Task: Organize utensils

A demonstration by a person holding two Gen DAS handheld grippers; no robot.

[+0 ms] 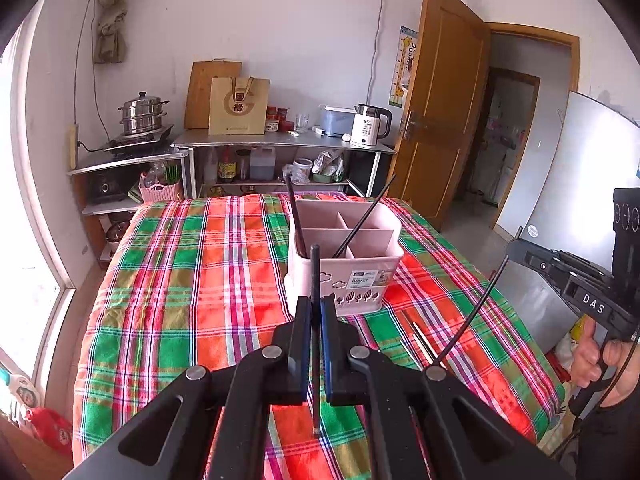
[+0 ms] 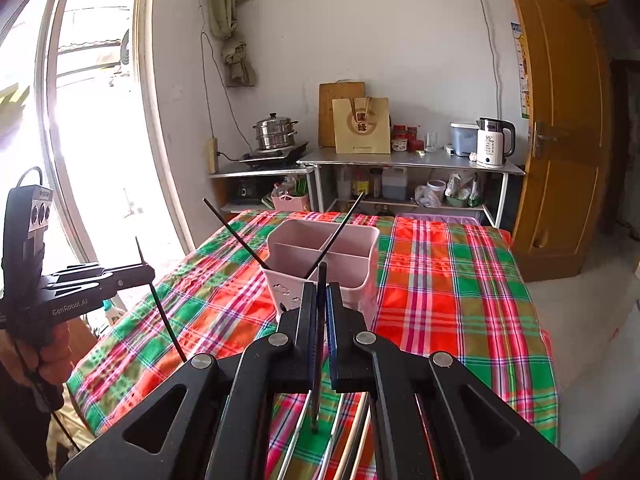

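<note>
Utensil sorting, partway: two chopsticks binned, two in hand, more loose.
Left gripper [image 1: 316, 320] and right gripper [image 2: 321, 300] each clamp one black chopstick [image 1: 315, 280]; pink basket [image 1: 348, 264] just ahead of jaws; remaining utensils [image 2: 352, 432] beneath right jaws.

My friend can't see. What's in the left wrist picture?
The left gripper is shut on a black chopstick above a plaid tablecloth. Just ahead stands a pink divided basket already holding two black chopsticks. The right gripper grips another.

basket [image 1: 348, 280] label print too small, chopstick [image 2: 316, 360] middle hidden between pads
</note>
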